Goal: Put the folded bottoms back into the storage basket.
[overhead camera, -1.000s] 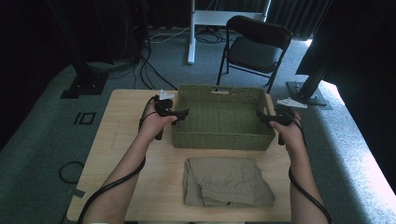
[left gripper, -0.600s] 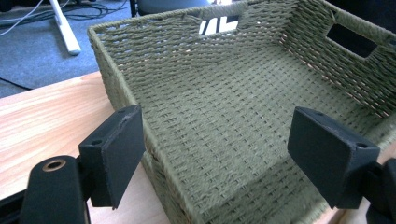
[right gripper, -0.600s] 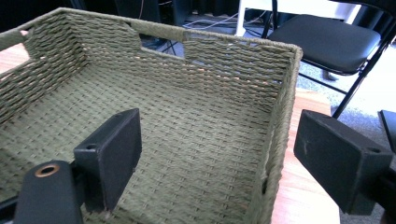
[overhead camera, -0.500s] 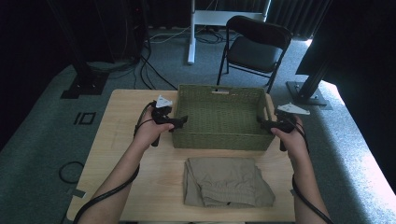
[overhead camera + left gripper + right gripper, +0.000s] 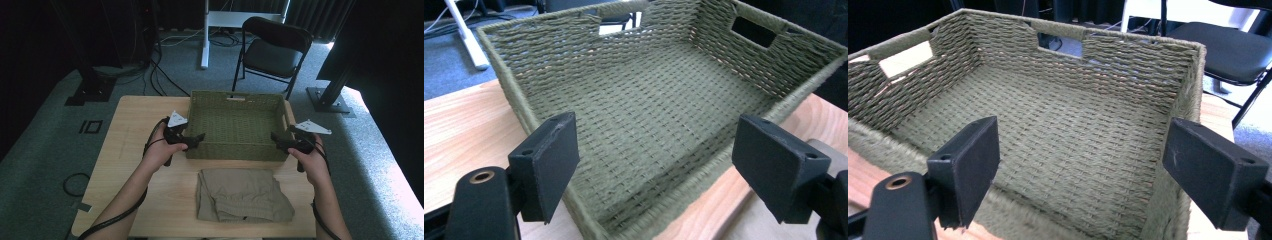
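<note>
change: both tongs pulled back to the basket's (image 5: 235,125) near corners | left tongs (image 5: 200,137) spread, empty | right tongs (image 5: 274,136) spread, empty | basket mid-worktop (image 5: 130,145), folded cloth (image 5: 242,195) in front, likely next

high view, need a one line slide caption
Open left tool and right tool flank an empty green basket; folded khaki cloth lies in front.

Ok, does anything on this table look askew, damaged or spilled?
Nothing stands out. The green woven basket sits square on the wooden table, empty and intact. The folded khaki cloth lies flat in front of it. The left gripper and right gripper sit at the near corners, jaws open.
</note>
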A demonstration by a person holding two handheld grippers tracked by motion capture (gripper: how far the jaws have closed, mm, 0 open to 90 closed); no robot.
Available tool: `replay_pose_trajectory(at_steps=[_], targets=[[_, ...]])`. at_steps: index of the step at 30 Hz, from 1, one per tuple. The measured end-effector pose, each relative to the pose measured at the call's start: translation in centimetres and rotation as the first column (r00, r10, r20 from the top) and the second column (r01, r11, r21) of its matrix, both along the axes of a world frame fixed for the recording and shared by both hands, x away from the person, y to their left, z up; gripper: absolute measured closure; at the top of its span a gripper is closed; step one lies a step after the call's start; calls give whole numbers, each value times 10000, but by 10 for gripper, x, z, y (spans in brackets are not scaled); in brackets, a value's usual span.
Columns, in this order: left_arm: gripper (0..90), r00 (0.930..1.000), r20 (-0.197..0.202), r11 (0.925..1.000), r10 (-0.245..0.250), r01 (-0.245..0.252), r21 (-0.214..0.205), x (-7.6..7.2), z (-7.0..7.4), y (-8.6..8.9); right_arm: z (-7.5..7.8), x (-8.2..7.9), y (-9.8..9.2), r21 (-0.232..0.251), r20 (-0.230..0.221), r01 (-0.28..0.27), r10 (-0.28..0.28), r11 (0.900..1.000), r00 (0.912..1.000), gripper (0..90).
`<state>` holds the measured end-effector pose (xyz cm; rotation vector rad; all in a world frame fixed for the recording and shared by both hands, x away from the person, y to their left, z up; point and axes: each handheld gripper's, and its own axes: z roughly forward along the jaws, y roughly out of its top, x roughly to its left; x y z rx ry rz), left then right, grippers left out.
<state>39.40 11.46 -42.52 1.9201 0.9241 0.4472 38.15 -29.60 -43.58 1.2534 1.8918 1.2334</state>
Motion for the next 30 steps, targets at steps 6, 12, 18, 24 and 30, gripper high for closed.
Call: replay_pose_trajectory(at_steps=[6, 12, 18, 24, 30], targets=[[201, 9999, 121, 9999, 68, -69, 117, -11, -1, 2, -5, -8, 2, 56, -33, -23, 23, 10000, 10000, 148], [201, 9998, -55, 9998, -208, 208, 9, -22, -9, 1, -11, -22, 3, 131, -65, -127, 128, 9998, 9999, 149], [201, 9985, -83, 9985, -538, 538, -45, -34, -16, -4, -16, -40, 8, 40, -30, -341, 341, 9994, 9994, 149], [201, 9958, -38, 9959, -910, 909, -9, -48, -18, -11, -22, -53, 12, 96, -175, -494, 496, 9987, 9986, 149], [201, 9934, -184, 9935, -1130, 1131, 83, -57, -26, -16, -29, -63, 17, 105, -309, -618, 621, 9980, 9976, 150]])
